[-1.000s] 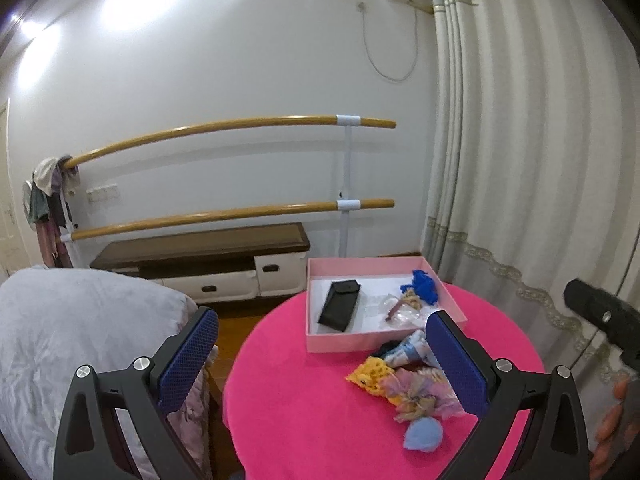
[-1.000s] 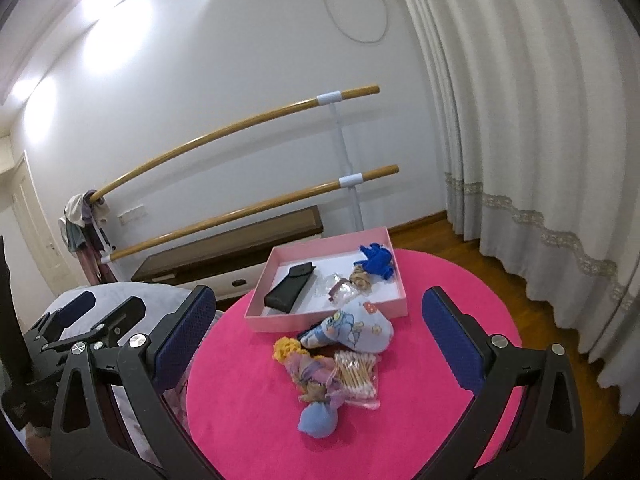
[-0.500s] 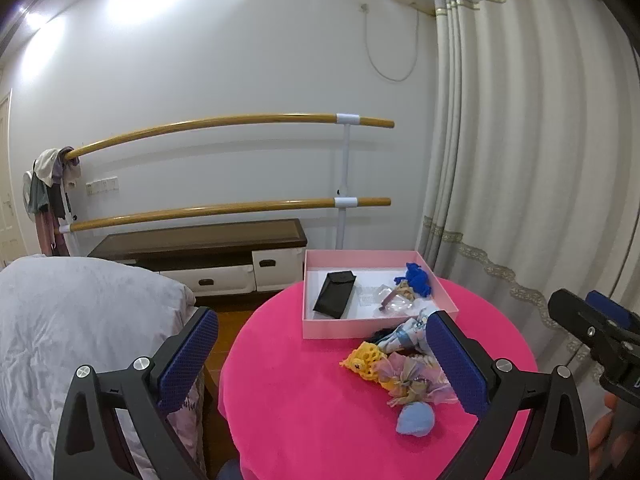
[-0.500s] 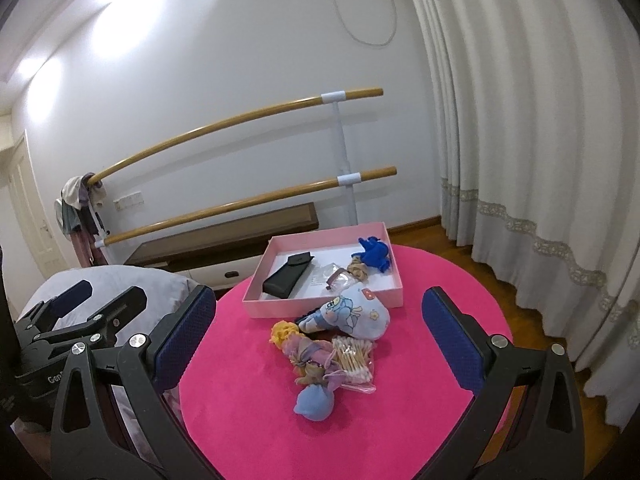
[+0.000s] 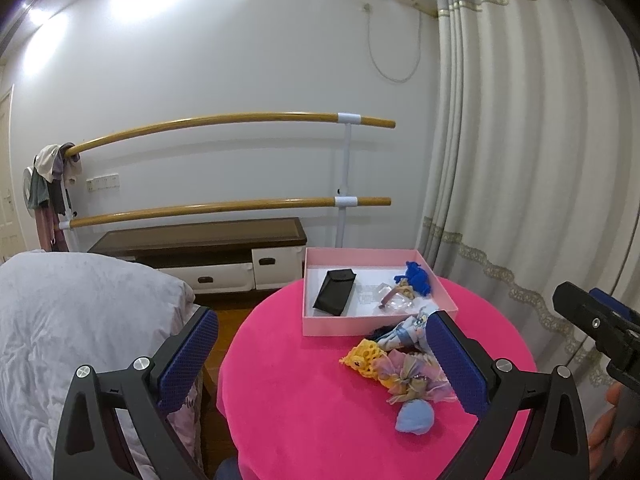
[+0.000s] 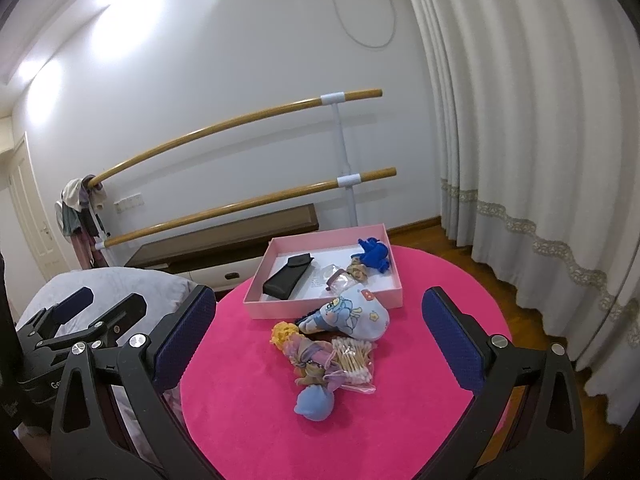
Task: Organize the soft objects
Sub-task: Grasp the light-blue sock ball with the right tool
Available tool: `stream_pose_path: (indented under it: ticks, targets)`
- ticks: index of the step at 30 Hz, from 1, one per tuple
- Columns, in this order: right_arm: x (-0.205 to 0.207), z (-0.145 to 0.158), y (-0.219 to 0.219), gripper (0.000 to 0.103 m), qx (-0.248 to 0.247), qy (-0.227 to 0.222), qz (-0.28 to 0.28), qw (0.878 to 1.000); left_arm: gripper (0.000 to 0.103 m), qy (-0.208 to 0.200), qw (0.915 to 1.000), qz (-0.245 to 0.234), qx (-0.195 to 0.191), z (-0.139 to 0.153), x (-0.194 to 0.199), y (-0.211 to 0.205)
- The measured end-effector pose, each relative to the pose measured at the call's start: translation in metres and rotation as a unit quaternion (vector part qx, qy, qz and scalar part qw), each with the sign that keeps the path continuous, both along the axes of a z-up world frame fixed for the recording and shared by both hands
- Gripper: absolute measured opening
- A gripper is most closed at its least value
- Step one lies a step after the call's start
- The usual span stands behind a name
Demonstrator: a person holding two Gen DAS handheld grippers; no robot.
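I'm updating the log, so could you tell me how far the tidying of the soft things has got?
Done: a blue plush and a black pouch already lie in the pink box. In hand: nothing; the left tool and right tool are both open and empty. Left: the printed cloth, doll and cotton swab bag lie on the pink table.

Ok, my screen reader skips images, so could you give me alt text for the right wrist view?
The open right tool hangs empty above a round pink table with a pile of small toys, a bag of cotton swabs and a pink box behind.
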State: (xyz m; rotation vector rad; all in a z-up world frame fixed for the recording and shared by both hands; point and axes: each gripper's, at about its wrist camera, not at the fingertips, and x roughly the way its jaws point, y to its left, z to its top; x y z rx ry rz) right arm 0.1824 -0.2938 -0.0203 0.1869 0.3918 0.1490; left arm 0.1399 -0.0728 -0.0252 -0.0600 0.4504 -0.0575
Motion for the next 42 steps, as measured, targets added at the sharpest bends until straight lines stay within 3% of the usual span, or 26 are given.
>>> stream_pose_path:
  ticks: [6, 18, 32, 37, 41, 42]
  targets:
    - [0.01, -0.013, -0.006, 0.103, 0.0, 0.021, -0.006, 1.0, 0.103, 0.019, 0.9998, 0.008, -0.001, -0.012, 0.01, 0.004]
    - [0.048, -0.087, -0.004, 0.103, -0.006, 0.124, 0.006, 0.992, 0.103, 0.082, 0.9965, 0.015, 0.007, -0.053, 0.053, 0.004]
    - [0.076, -0.158, 0.038, 0.102, -0.025, 0.206, 0.048, 0.977, 0.103, 0.143, 0.9894, 0.026, 0.01, -0.106, 0.088, 0.009]
    - [0.092, -0.182, 0.044, 0.084, -0.023, 0.235, 0.058, 0.97, 0.103, 0.157, 0.9871, 0.027, 0.015, -0.12, 0.092, 0.011]
    - [0.1, -0.201, 0.049, 0.056, -0.029, 0.25, 0.077, 0.965, 0.103, 0.166, 0.9858, 0.026, 0.013, -0.126, 0.095, 0.009]
    - [0.098, -0.2, 0.049, 0.044, -0.036, 0.241, 0.08, 0.967, 0.103, 0.167, 0.9855, 0.025, 0.015, -0.127, 0.096, 0.007]
